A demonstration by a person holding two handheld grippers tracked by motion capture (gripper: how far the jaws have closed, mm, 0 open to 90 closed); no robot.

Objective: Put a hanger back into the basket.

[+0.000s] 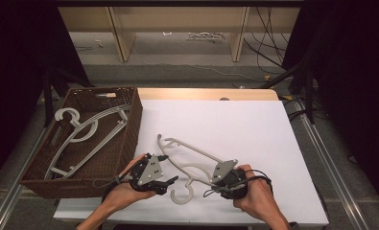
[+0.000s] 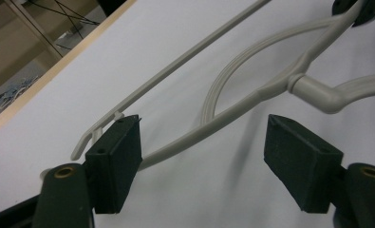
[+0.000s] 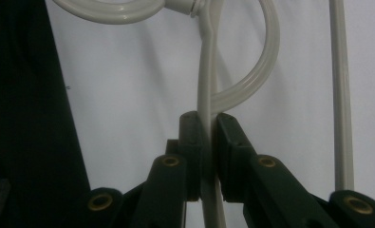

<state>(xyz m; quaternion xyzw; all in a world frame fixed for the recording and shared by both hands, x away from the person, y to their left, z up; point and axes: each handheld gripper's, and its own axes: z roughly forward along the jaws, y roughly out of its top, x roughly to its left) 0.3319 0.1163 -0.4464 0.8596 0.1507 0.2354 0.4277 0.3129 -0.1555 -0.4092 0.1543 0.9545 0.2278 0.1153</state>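
A pale grey plastic hanger (image 1: 189,154) lies tilted over the white table top (image 1: 244,124), its hook (image 1: 182,192) toward the near edge. My right gripper (image 3: 210,142) is shut on one thin arm of the hanger (image 3: 206,85), which runs straight up between the pads; in the high view this gripper (image 1: 219,173) sits at the hanger's right end. My left gripper (image 2: 206,161) stands open, low over the table, and the other arm of the hanger (image 2: 242,107) crosses just beyond its pads without touching them. In the high view the left gripper (image 1: 171,181) is beside the hook.
A brown woven basket (image 1: 132,122) stands at the left of the table with two or three similar hangers (image 1: 84,129) lying in it. Metal rails run along both table sides. Beyond the far edge are a shelf frame and loose cables on the floor.
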